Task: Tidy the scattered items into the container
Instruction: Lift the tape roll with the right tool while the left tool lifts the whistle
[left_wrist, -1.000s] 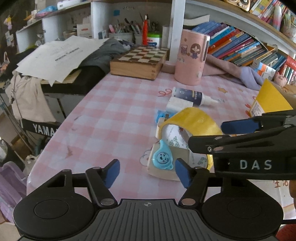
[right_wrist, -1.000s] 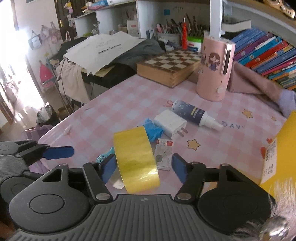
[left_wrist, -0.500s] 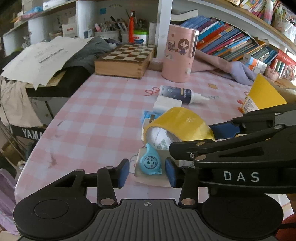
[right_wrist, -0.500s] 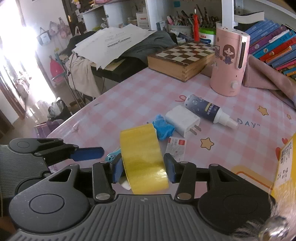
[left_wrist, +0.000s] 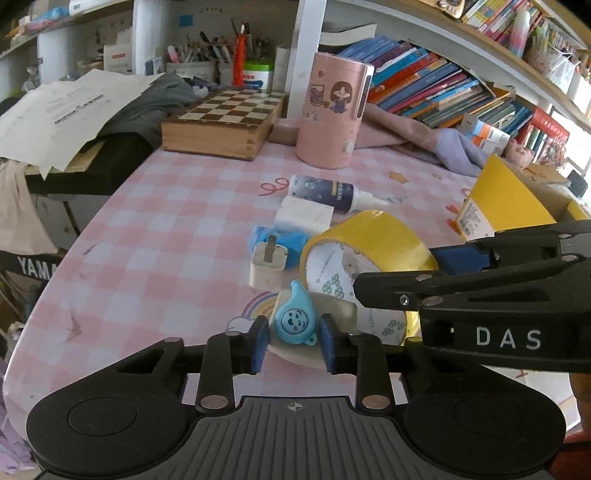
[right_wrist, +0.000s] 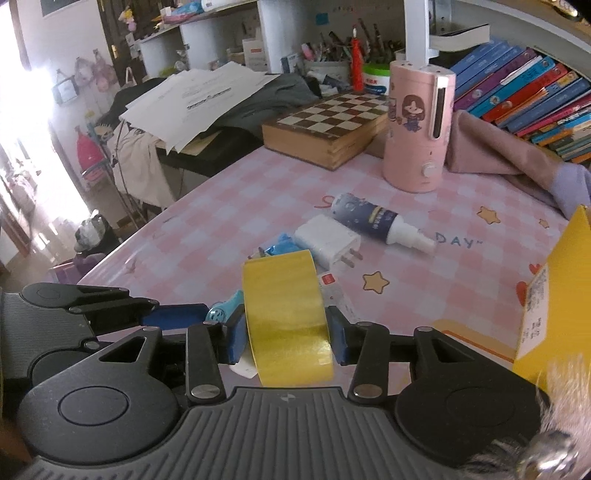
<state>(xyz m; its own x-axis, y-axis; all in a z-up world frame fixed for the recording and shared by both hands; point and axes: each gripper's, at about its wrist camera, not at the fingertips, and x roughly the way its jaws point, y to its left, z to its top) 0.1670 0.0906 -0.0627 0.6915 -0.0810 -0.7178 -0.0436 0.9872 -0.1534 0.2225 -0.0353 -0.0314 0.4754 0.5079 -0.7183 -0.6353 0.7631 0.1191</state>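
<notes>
On the pink checked table, my left gripper (left_wrist: 293, 332) is shut on a blue drop-shaped item (left_wrist: 294, 321) with a smiling face, which lies on a beige card. Right beside it stands a yellow tape roll (right_wrist: 284, 295) on its edge. My right gripper (right_wrist: 286, 332) has a pad against each side of the roll, and its jaws are still closing. Beyond them lie a white charger (right_wrist: 325, 240), a dark spray bottle (right_wrist: 369, 218), a crumpled blue wrapper (left_wrist: 280, 240) and a small beige plug (left_wrist: 267, 267). The yellow cardboard box (right_wrist: 557, 280) stands open at the right.
A pink humidifier (left_wrist: 332, 110) and a wooden chess box (left_wrist: 221, 122) stand at the back, with pink cloth (left_wrist: 406, 136) and rows of books behind. The table's left edge (left_wrist: 92, 236) drops off beside a keyboard stand stacked with papers (left_wrist: 74, 107).
Both pairs of jaws have closed in: the left onto the blue drop-shaped item, the right onto the yellow tape roll. Neither hand has shifted much.
</notes>
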